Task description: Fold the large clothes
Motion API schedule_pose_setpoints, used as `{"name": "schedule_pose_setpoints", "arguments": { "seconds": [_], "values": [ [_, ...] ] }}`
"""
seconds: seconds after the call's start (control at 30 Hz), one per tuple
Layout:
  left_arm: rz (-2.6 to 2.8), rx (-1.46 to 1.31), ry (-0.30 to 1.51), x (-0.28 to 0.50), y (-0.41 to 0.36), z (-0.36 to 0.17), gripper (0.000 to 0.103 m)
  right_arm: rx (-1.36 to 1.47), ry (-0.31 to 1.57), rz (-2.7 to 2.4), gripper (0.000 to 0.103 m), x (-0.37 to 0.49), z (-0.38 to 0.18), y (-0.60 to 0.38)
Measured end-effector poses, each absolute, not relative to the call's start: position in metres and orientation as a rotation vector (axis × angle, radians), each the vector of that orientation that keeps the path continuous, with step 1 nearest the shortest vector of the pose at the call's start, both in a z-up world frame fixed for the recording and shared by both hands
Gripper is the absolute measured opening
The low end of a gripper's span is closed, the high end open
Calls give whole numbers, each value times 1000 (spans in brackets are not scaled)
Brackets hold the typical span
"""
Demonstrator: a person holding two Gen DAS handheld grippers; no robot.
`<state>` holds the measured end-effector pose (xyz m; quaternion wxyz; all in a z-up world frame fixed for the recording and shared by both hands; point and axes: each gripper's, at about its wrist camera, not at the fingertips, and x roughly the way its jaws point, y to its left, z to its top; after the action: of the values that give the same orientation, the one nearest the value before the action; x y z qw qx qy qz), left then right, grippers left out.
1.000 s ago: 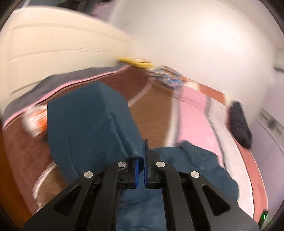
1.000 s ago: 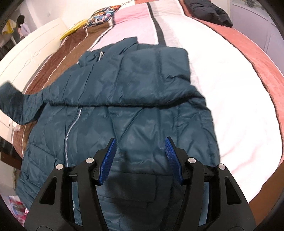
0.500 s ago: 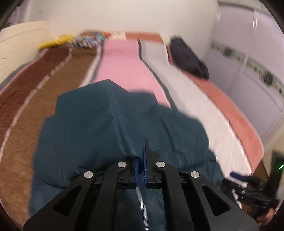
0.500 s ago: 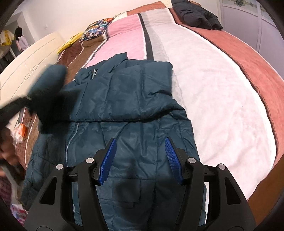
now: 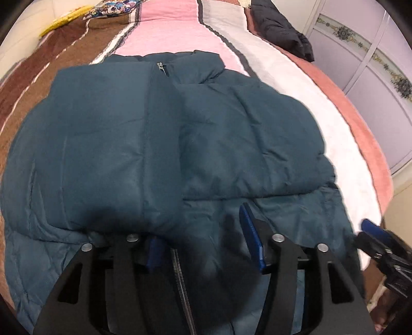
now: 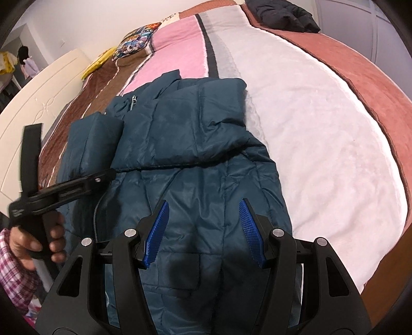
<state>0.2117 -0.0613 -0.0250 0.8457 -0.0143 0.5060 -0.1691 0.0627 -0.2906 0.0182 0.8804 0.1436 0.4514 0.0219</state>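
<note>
Just ahead of both parted tools (image 5: 203, 244) (image 6: 203, 232) lies the jacket (image 6: 200, 154).

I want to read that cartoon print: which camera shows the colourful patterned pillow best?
The right wrist view: the colourful patterned pillow lies sharp and unblocked at the head of the bed, beside a yellow item. The left wrist view shows only a blurred strip of the pillow at the top edge.

Two wrist fisheyes looked up the bed from its foot end, close over the teal jacket (image 5: 206, 144).

The left wrist view sat low above the jacket's middle, facing the collar and pillows. The right wrist view stood slightly farther back, over the hem, facing likewise. Both shared the jacket, the striped blanket (image 6: 296, 108), and the dark garment (image 6: 283, 13) far off.
</note>
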Motion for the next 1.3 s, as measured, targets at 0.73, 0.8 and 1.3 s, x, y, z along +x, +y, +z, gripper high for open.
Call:
{"name": "schedule_pose_setpoints", "arguments": {
  "seconds": [0.73,0.8,1.3],
  "values": [
    [-222,-263,940,110,86,14,62,-394,776,313,58,105,34,-69],
    [-211,-280,926,105,96,16,62,-512,728,305,58,104,25,-46],
    [-167,-366,909,89,139,8,62,-764,643,184,14,150,-17,-2]
  ]
}}
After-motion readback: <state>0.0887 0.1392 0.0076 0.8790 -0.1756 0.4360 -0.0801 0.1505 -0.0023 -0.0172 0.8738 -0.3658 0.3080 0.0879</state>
